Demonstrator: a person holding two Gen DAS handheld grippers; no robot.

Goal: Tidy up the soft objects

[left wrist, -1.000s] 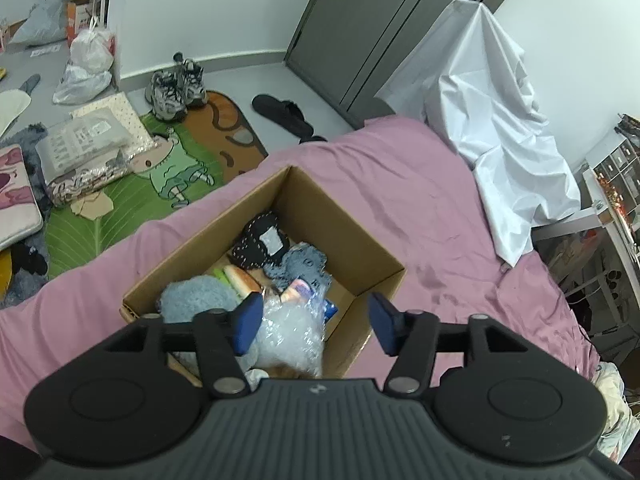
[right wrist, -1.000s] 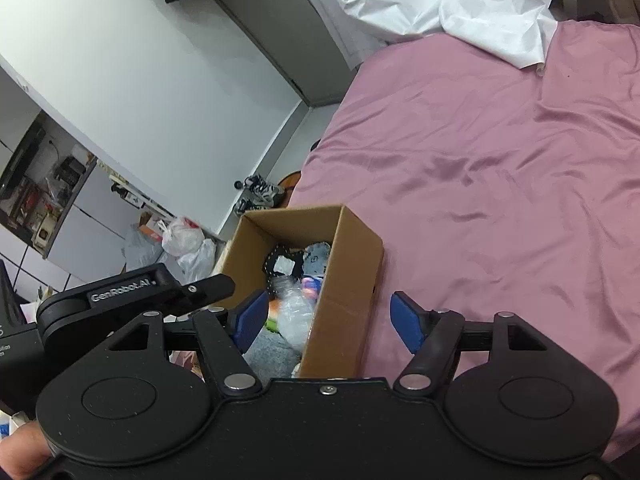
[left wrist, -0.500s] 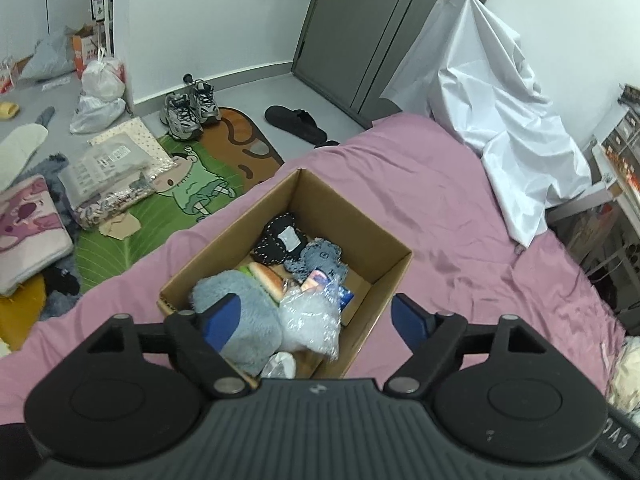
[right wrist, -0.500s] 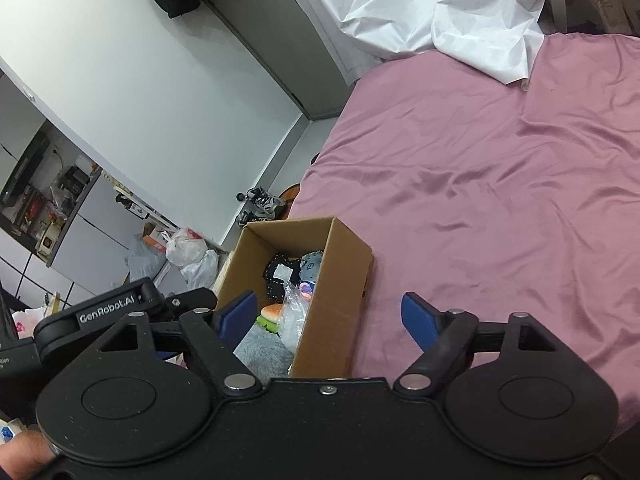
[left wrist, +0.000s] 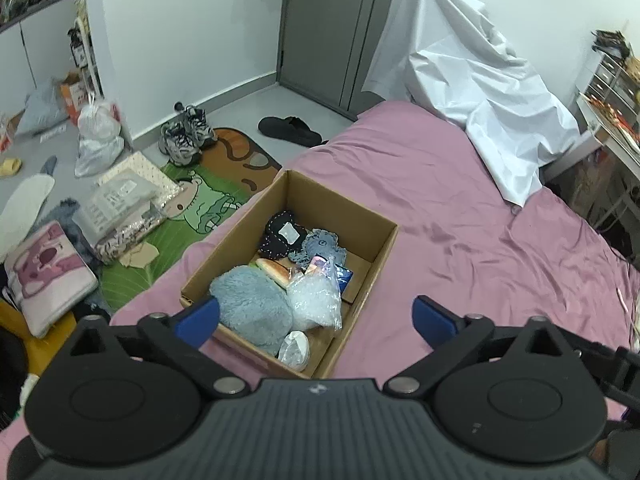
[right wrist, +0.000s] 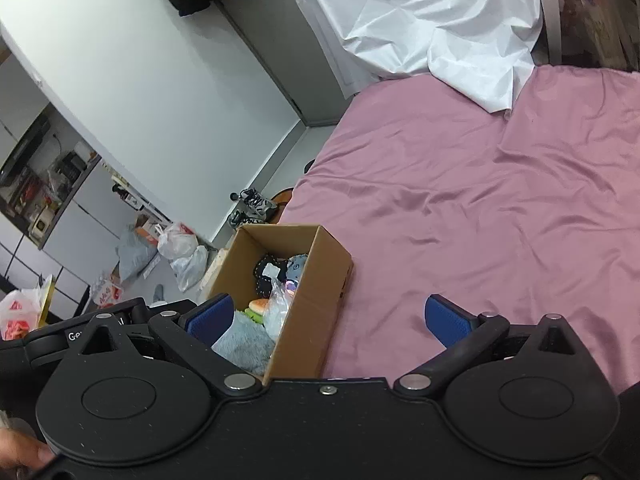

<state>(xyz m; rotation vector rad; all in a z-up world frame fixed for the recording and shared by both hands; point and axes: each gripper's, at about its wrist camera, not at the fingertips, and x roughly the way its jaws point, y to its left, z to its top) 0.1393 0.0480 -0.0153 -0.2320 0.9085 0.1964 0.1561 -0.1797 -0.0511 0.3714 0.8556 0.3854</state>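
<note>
Left wrist: pink bedsheet [left wrist: 460, 216], cardboard box [left wrist: 372, 276], cluttered floor [left wrist: 240, 104]

Left gripper [left wrist: 316, 318] at lower centre of its view, tilted downward, jaws just opened wide, nothing between the blue pads. Right gripper [right wrist: 328, 318] same: lower centre, jaws just spread wide, empty. Bit of a hand [right wrist: 22, 454] at lower-left corner.
</note>
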